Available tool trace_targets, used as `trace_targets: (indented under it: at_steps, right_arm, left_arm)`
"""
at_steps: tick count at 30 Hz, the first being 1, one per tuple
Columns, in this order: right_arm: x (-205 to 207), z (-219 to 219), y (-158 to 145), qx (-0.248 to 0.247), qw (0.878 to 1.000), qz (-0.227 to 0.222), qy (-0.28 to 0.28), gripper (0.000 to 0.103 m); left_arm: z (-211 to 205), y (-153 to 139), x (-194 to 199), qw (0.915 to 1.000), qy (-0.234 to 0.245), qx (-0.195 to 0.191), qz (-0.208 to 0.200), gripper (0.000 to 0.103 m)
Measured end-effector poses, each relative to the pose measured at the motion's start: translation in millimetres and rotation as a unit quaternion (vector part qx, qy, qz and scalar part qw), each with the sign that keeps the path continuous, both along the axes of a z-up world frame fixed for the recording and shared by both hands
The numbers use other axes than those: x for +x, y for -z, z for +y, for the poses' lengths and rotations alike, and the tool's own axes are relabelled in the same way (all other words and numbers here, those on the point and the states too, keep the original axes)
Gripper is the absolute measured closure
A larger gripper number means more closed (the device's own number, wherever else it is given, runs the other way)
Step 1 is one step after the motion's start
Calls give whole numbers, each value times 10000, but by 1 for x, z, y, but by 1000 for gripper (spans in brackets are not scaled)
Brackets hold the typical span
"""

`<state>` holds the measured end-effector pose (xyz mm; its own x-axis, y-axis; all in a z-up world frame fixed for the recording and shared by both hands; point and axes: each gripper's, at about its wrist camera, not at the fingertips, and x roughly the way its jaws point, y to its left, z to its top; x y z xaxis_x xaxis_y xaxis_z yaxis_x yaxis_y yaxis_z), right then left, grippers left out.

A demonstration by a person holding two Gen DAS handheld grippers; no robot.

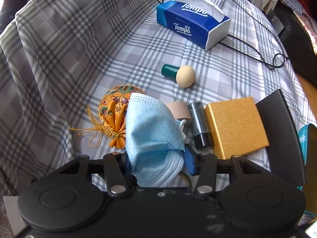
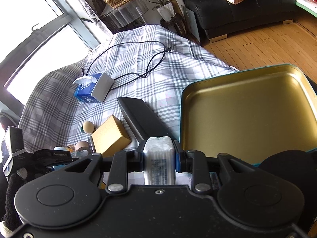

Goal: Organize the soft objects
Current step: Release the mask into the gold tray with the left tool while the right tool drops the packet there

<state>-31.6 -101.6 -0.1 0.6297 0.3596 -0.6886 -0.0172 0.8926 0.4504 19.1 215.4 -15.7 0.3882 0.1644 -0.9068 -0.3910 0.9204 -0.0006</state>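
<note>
A bed covered in a grey-and-white plaid sheet [image 1: 83, 45] carries a scatter of small things. Toward its far end sits a blue tissue pack [image 1: 190, 23] with a black cable [image 1: 255, 29] looping behind it. Nearer the middle lies a green-handled tool with a cream ball head [image 1: 181, 75]. Crowded close in front of the left gripper [image 1: 158, 162] are an orange embroidered pouch [image 1: 115, 115] with a gold tassel, a beige tape roll [image 1: 179, 110], a dark cylinder [image 1: 199, 125], a textured gold box [image 1: 235, 127] and a flat black slab [image 1: 281, 130].

The left gripper's jaws are closed on a crumpled pale-blue face mask [image 1: 152, 136], soft pleated fabric bunched between them, just beside the pouch.

The right gripper [image 2: 159, 156] is clamped tight on a white packet of cotton swabs [image 2: 159, 148]. Just beyond it, at the bed's near edge, stands an open teal tin [image 2: 245, 109] with a smooth gold interior.
</note>
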Motion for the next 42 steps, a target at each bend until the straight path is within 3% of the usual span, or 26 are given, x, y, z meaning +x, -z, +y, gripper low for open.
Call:
trace_targets:
  at_steps: [5,10,16,22,25,27,30,42]
  right_arm:
    - [4,-22,-4,40,9995,-78,303,74]
    - [10,-55,-4,0,9964,-39,846,74]
    - [15,-93,-1,-228,9866,97,1615,74]
    - [22,-117,5,-362,9796,191,1967,74]
    - [25,-122,7,-453,9773,174,2062,74]
    - [27,-124,8,-510,9765,160,2087,67]
    - [28,-128,8,-589,9747,112,2154,55]
    - [23,-132,13,-519,9737,198,2210,52]
  left_arm:
    - [-25,-36,-4,9988,364,-54,-328,57]
    - [-80,-63,1,9918,1112,-279,-557,57]
    - [-171,-68,15,9736,2138,-633,-489,56]
    - [-247,-47,31,9549,2878,-706,-182,55]
    - [-270,-36,40,9506,3021,-708,-60,51]
    - [-279,-33,40,9490,3087,-647,-44,37]
    - [-286,-30,41,9477,3144,-535,-80,25]
    - [-271,-26,38,9524,3007,-501,-28,18]
